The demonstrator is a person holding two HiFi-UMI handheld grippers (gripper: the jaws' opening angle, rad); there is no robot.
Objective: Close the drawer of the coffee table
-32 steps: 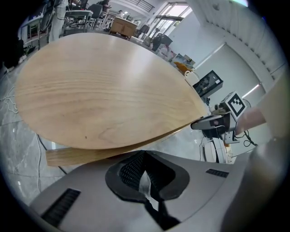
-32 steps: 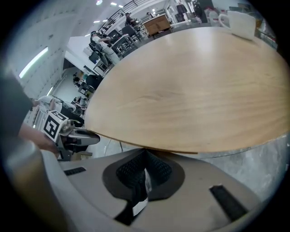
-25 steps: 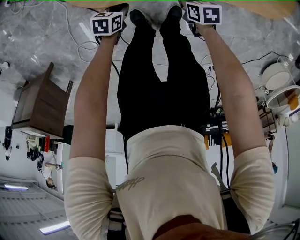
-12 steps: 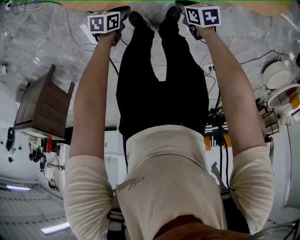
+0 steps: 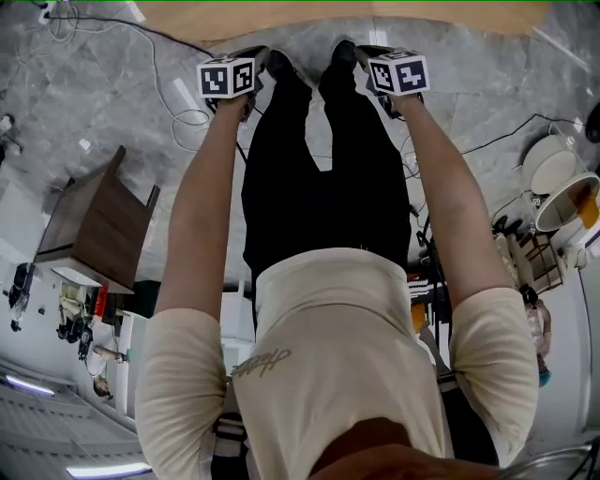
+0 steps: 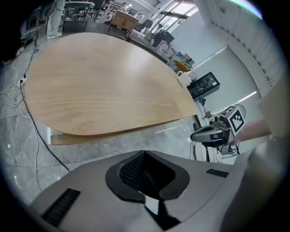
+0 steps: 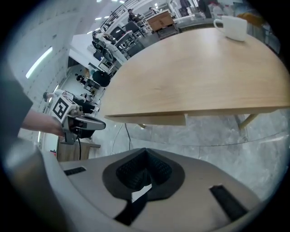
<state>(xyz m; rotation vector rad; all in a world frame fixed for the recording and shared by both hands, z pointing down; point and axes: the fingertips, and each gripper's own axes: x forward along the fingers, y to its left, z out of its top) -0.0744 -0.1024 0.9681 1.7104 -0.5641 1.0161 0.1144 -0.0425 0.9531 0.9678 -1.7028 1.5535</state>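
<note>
The coffee table [image 5: 328,17] has a light wood oval top that runs along the upper edge of the head view. In the right gripper view a light wood drawer front [image 7: 149,119] shows under the table top [image 7: 195,72], close to flush with the edge. The left gripper view shows the same top [image 6: 99,86] with a wood strip [image 6: 90,136] beneath it. My left gripper [image 6: 144,170] and right gripper [image 7: 144,174] are both shut on nothing and held in the air short of the table. Their marker cubes [image 5: 230,77] [image 5: 398,73] flank my legs.
A white mug [image 7: 231,27] stands on the far side of the table top. A dark wooden side table [image 5: 98,220] is at my left. Cables [image 5: 178,103] lie across the grey marble floor. White bins [image 5: 562,178] stand at my right.
Both marker cubes now sit lower in the head view and a little closer together. More of the table top shows at the upper edge. Both grippers stay shut.
</note>
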